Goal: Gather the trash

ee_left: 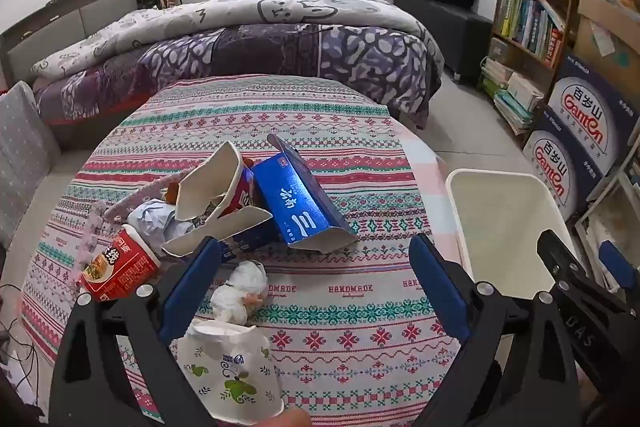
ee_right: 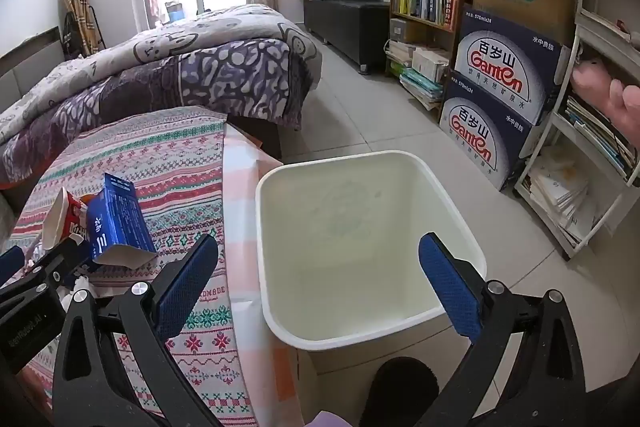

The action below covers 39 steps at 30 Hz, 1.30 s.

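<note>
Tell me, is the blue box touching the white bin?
Apart. The right wrist view shows the blue box lying on the tablecloth, with bare cloth between it and the white bin beside the table.

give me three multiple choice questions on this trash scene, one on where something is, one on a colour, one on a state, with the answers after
1. Where does the white bin stand?
A. on the bed
B. on the floor beside the table
C. on the bookshelf

2. What colour is the opened carton on the patterned tablecloth?
A. blue
B. yellow
C. black

3. What is inside the white bin?
A. a heap of paper cups
B. water
C. nothing visible

Answers:
1. B, since the right wrist view shows it on the floor tiles against the table's edge.
2. A, since its printed sides are blue with white characters.
3. C, since its bare inner walls and bottom show, while the crumpled tissue, red noodle cup and paper cup lie on the table. Both the left hand-held gripper and the right hand-held gripper are open and hold nothing.
</note>
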Each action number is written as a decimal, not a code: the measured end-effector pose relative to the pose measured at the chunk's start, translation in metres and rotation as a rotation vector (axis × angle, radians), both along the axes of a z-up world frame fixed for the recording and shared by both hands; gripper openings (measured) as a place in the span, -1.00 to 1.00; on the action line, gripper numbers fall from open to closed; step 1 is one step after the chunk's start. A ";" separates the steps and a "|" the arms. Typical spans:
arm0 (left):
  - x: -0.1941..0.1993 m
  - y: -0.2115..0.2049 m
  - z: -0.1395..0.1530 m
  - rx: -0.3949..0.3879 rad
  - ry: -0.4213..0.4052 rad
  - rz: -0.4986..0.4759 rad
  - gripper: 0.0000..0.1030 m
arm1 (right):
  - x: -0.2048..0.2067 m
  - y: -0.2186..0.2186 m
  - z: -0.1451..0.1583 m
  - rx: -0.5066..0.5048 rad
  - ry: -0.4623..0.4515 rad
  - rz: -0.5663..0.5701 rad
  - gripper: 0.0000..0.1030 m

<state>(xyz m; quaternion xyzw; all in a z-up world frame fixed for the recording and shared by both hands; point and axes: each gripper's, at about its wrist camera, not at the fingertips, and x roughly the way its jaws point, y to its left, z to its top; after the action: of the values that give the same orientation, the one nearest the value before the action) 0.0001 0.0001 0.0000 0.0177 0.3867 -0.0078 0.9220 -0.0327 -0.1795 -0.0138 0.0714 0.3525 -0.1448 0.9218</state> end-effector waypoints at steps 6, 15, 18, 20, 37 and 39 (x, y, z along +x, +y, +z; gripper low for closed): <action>0.000 0.000 0.000 -0.014 0.001 -0.003 0.79 | -0.002 -0.001 0.002 0.001 -0.005 -0.003 0.86; 0.000 0.000 0.000 -0.013 0.003 0.000 0.79 | -0.003 0.000 0.006 0.005 -0.010 0.002 0.86; 0.000 0.000 0.000 -0.015 0.003 0.000 0.79 | -0.002 0.001 0.005 0.004 -0.007 0.004 0.86; 0.000 -0.001 0.000 -0.015 0.004 0.000 0.79 | -0.011 0.005 0.002 -0.006 -0.026 0.009 0.86; 0.001 0.004 -0.006 -0.021 0.012 0.004 0.80 | -0.005 0.003 0.006 -0.006 -0.031 0.013 0.86; 0.002 0.005 -0.005 -0.024 0.013 0.008 0.80 | -0.008 0.003 0.004 -0.006 -0.033 0.013 0.86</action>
<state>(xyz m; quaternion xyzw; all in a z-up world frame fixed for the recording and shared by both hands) 0.0020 0.0046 -0.0054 0.0051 0.3926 -0.0089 0.9196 -0.0409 -0.1761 -0.0097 0.0686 0.3373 -0.1389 0.9286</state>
